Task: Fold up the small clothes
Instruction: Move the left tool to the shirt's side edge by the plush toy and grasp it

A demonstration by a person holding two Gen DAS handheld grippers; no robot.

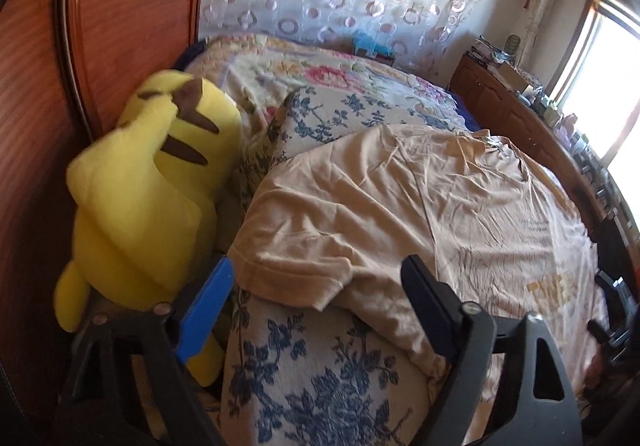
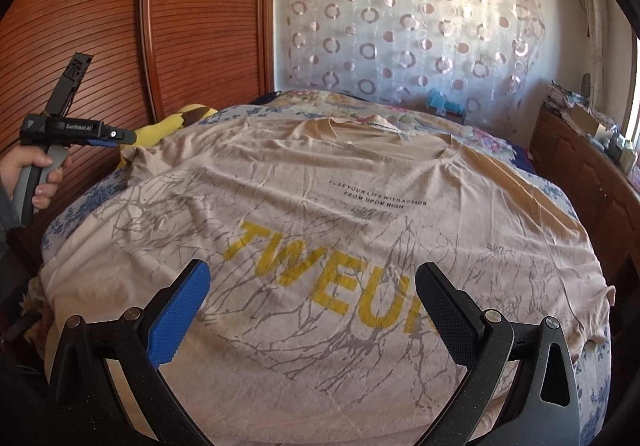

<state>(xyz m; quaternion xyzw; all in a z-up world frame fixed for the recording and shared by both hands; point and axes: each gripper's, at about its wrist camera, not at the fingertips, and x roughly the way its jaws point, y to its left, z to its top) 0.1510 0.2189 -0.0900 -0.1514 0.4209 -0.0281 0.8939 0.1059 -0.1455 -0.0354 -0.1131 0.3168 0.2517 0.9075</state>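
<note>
Beige cotton is lying spread across the bed: the T-shirt (image 2: 320, 205) is resting flat, print side up, on the blue-flowered cover (image 1: 320, 386), collar toward the curtain. At the far left a yellow plush toy (image 1: 152, 181) is leaning against the wooden wardrobe (image 1: 132, 5). The left gripper (image 1: 316, 310) is hovering just beside the left sleeve (image 1: 296, 270), jaws apart and holding nothing. The right gripper (image 2: 312, 310) is waiting over the printed chest, also spread wide and empty. I think the fold is not yet begun. To do it well, the left one should be pinching the sleeve hem, not the cover beneath, and carrying it inward evenly.
</note>
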